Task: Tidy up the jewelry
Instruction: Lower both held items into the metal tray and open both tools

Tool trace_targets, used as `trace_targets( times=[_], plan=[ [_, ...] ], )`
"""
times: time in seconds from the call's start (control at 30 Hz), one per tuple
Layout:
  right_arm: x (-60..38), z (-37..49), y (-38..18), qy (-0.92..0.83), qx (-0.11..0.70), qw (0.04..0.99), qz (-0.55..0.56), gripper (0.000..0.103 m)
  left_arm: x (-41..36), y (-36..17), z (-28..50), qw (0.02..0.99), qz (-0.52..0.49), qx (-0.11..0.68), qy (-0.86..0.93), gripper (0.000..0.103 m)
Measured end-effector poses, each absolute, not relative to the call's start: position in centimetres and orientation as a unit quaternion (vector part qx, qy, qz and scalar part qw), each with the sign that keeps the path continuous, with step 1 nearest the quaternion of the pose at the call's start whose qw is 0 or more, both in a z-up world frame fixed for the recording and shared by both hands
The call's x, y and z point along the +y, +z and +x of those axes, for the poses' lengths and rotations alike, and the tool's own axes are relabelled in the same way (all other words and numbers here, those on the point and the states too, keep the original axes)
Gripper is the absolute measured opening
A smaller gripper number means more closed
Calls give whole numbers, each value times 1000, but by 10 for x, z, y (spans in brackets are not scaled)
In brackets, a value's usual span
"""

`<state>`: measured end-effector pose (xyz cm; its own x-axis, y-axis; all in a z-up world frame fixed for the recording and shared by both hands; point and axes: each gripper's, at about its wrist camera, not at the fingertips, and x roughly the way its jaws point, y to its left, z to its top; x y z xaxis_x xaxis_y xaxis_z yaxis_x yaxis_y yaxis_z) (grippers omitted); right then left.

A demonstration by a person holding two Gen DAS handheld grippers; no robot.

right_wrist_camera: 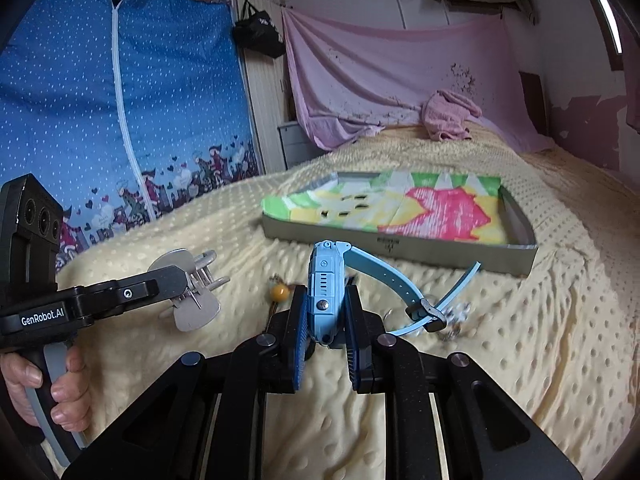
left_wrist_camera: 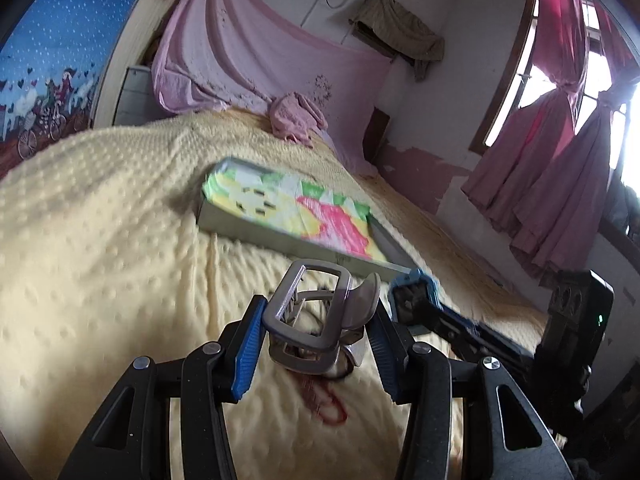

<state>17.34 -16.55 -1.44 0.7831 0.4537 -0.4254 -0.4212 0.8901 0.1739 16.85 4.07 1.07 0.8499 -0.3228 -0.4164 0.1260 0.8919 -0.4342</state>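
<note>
Jewelry is mid-transfer: two pieces are lifted clear of the yellow bedspread, one in each gripper. The left gripper clamps a grey hair claw clip between its blue pads; the right gripper is closed on the case of a light-blue watch, whose strap trails toward 3 o'clock in the right wrist view. The step in hand appears to be the carry from the bed surface to the shallow cardboard tray, lined with a bright printed sheet, which lies at 12 o'clock from both grippers.

Next move, as judged: each gripper must clear the tray's near wall, lower over the liner, then release. The watch strap hangs loose and could catch on that wall, so the approach needs height.

Loose pieces remain on the bedspread: an amber bead pendant at 10 o'clock from the right gripper, and a small glittering item, too blurred to identify, at 3 o'clock.

Open room: the tray interior looks empty, and the bedspread is bare around it. The two grippers sit close side by side, so their paths could cross. A pink cloth bundle lies well beyond the tray at 12 o'clock.
</note>
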Motion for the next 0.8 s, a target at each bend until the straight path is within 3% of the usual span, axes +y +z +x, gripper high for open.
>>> trace_targets(
  times=[0.33, 0.57, 0.8],
  plan=[
    [-194, 276, 19, 194, 237, 950, 54, 15, 27, 26, 276, 944, -219, 231, -91, 47],
    [-187, 347, -8, 175, 291, 939, 53, 15, 20, 7, 351, 931, -208, 286, -88, 47],
    [-177, 372, -32, 169, 338, 925, 41, 15, 10, -17, 373, 921, -177, 340, -74, 47]
  ],
)
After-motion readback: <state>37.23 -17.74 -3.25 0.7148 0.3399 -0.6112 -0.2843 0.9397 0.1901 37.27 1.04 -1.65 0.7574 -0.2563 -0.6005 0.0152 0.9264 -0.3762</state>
